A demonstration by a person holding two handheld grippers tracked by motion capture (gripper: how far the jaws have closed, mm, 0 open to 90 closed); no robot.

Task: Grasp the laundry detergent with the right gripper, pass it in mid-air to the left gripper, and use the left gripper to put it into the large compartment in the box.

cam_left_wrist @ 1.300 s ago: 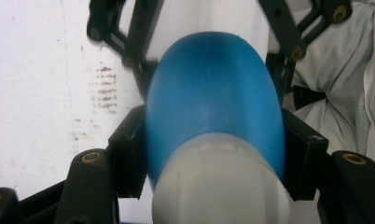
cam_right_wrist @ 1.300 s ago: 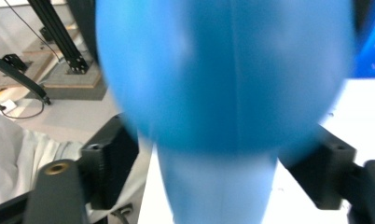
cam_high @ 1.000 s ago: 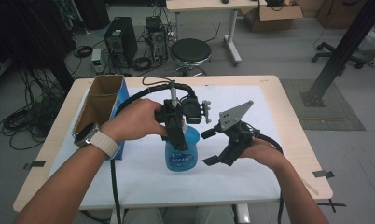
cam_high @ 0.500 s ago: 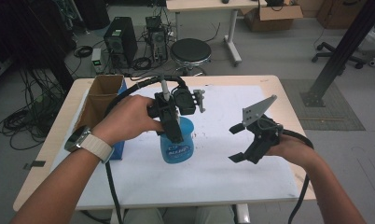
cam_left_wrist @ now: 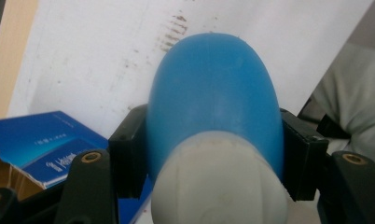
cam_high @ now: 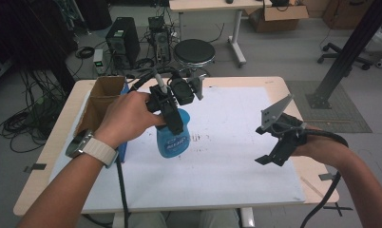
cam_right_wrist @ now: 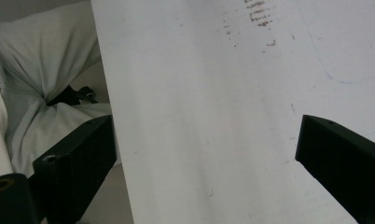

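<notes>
A blue spray bottle [cam_high: 173, 137] with a white label hangs above the white board [cam_high: 227, 180], left of the middle. My left gripper [cam_high: 172, 114] is shut on its upper body. In the left gripper view the bottle [cam_left_wrist: 213, 102] bulges between the two black pads [cam_left_wrist: 129, 149], its pale top nearest the camera. My right gripper [cam_high: 274, 142] is held over the board's right side, well apart from the bottle. Its jaws stand wide open in the right gripper view, with nothing but the board [cam_right_wrist: 213, 116] between the fingers [cam_right_wrist: 78, 158].
An open cardboard box [cam_high: 100, 102] stands at the table's left, with a blue box [cam_left_wrist: 41, 144] beside it. Faint marks dot the board [cam_high: 203, 138]. The wooden table edge [cam_high: 317, 185] runs past the board on the right. A stool [cam_high: 194, 52] and computers stand behind the table.
My right gripper has swung away to the right and opened wider. My left gripper has carried the bottle slightly left and back, tilting it.
</notes>
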